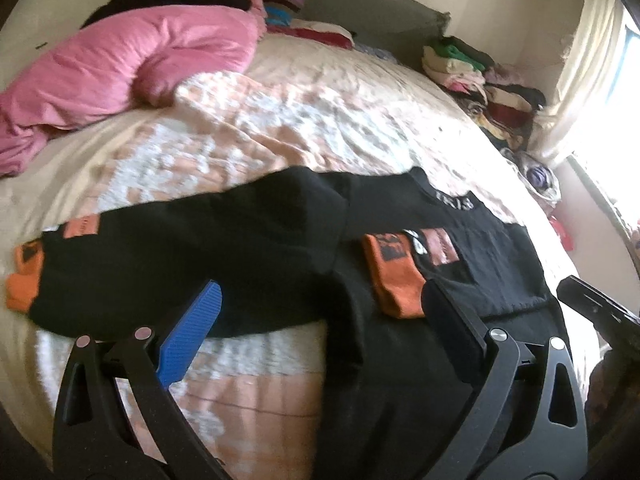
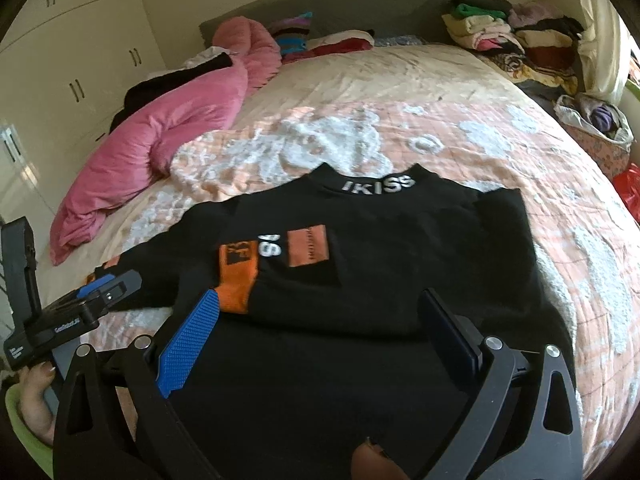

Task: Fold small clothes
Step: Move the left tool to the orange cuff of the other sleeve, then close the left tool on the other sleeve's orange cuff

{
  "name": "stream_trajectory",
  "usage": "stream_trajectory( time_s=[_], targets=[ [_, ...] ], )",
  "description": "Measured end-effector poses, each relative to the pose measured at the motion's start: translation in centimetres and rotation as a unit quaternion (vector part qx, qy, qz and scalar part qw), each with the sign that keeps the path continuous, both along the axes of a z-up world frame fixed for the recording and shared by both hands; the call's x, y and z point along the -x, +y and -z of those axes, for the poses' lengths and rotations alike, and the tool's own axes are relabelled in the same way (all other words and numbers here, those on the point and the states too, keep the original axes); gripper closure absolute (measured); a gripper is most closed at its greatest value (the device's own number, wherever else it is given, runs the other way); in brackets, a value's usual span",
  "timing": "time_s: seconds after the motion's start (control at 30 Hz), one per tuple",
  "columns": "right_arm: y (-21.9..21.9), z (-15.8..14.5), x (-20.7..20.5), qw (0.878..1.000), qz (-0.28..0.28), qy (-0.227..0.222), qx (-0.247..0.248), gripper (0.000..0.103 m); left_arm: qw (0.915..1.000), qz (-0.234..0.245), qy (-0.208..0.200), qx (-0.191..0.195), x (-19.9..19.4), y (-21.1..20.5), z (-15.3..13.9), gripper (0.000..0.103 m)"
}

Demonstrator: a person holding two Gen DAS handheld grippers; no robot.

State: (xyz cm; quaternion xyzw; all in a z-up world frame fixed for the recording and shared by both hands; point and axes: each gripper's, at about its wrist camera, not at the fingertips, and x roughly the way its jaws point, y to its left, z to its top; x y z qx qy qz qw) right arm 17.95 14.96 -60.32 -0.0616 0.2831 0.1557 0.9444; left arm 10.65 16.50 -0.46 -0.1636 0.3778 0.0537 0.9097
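Sweater [image 2: 360, 264], black, small, lying flat and front up on the bed, collar printed "IKISS" [image 2: 378, 184] toward the headboard [image 2: 320, 4], hem toward the cameras; long axis of the body runs from near edge to headboard. One sleeve with orange cuff [image 2: 236, 284] folded in across the chest; the other sleeve [image 1: 160, 264] stretched sideways, its orange cuff [image 1: 24, 280] at the far left in the left wrist view. Orange patch [image 2: 309, 248] on the chest.

Bedspread [image 2: 440, 120]: quilted, peach and white, wrinkled. Pink duvet [image 2: 160, 132] bunched along the left side. Folded clothing stacks [image 2: 504, 36] at the far right corner beside a curtain [image 2: 600, 40]; cream wardrobe doors [image 2: 80, 60] at the left wall.

Left gripper [image 1: 320, 312]: jaws spread wide, nothing between the pads, hovering over the outstretched sleeve and the lower body of the garment. Right gripper [image 2: 320, 316]: jaws also wide apart and empty, over the hem, blue pad [image 2: 188, 340] near the folded cuff. Neither appears to press on the fabric.
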Motion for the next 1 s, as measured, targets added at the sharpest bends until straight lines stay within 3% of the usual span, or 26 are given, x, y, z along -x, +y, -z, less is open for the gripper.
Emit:
stream_trajectory(
  time_s=[0.37, 0.5, 0.77, 1.0],
  targets=[
    [5.0, -0.2, 0.9, 0.999, -0.048, -0.010, 0.019, 0.004, 0.9978, -0.060, -0.015, -0.021, 1.7, 3.4, -1.3, 0.009],
    [6.8, -0.1, 1.2, 0.997, -0.067, -0.010, 0.027, 0.004, 0.9936, -0.105, -0.019, -0.035, 2.3, 5.0, -1.8, 0.009],
    [9.8, 0.4, 1.6, 0.994, -0.102, -0.006, 0.037, 0.004, 0.9843, -0.174, -0.023, -0.017, 3.7, 8.7, -1.6, 0.009],
    [12.5, 1.1, 2.2, 0.989, -0.140, -0.001, 0.048, 0.004, 0.9778, -0.208, -0.015, -0.019, 4.7, 10.7, -1.2, 0.009]
  ],
)
